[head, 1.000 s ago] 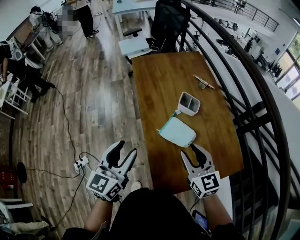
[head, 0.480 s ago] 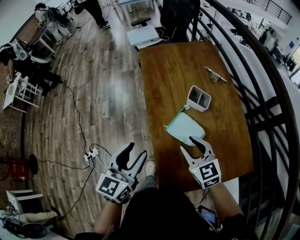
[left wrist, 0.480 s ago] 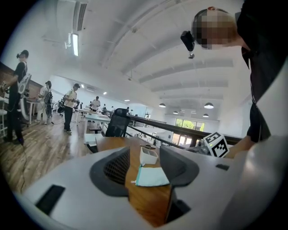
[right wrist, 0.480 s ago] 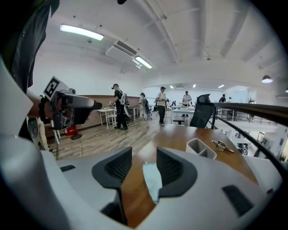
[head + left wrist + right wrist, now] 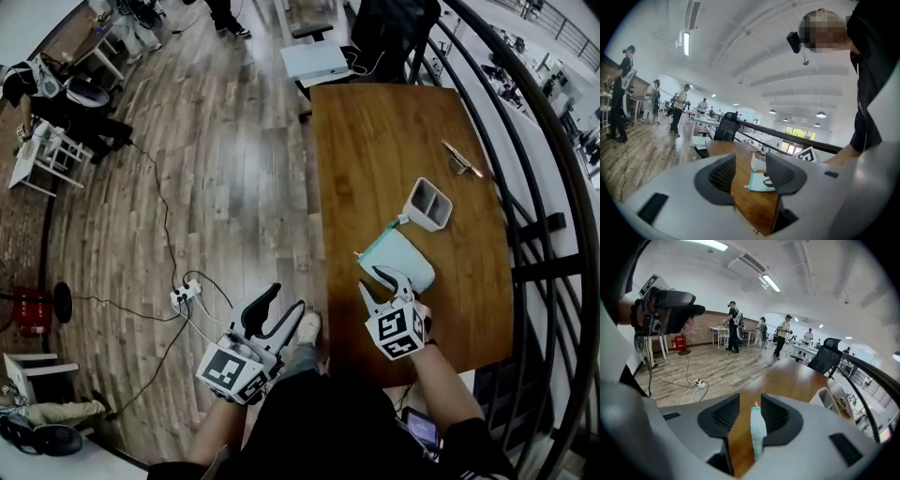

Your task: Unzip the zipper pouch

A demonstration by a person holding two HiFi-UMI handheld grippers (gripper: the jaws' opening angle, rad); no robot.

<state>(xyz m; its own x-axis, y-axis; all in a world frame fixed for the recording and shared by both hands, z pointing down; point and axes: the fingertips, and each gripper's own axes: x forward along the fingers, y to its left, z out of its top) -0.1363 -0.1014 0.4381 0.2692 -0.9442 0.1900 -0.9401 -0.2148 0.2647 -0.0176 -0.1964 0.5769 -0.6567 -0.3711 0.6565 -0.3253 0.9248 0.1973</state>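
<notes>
The zipper pouch (image 5: 405, 262), pale with a teal zipper edge, lies flat on the wooden table (image 5: 375, 131). It sits toward the near right part of the table, and its far corner is just beside a white two-compartment container (image 5: 429, 203).

**Handling.** We judge the pouch to be light, soft and limp. It looks like thin fabric with little inside, so it should fold or bunch under a pull rather than resist. It is also likely to slide on the smooth wood unless it is pinned. It is not fragile. We think the best holds are the fabric end beside the zipper for one claw and the small pull tab for the other. From here the tab shows only as a tiny nub at the pouch's far end.

**Right gripper** (image 5: 373, 281). It is at the near end of the pouch. In the right gripper view the pouch stands edge-on between the jaws. The jaws are about half apart and closing. A gap shows beside the left pad, so we do not read a firm grip yet.

**Left gripper** (image 5: 285, 302). It hangs off the table's left edge, over the floor. Its jaws are spread wide with nothing between them.
</notes>
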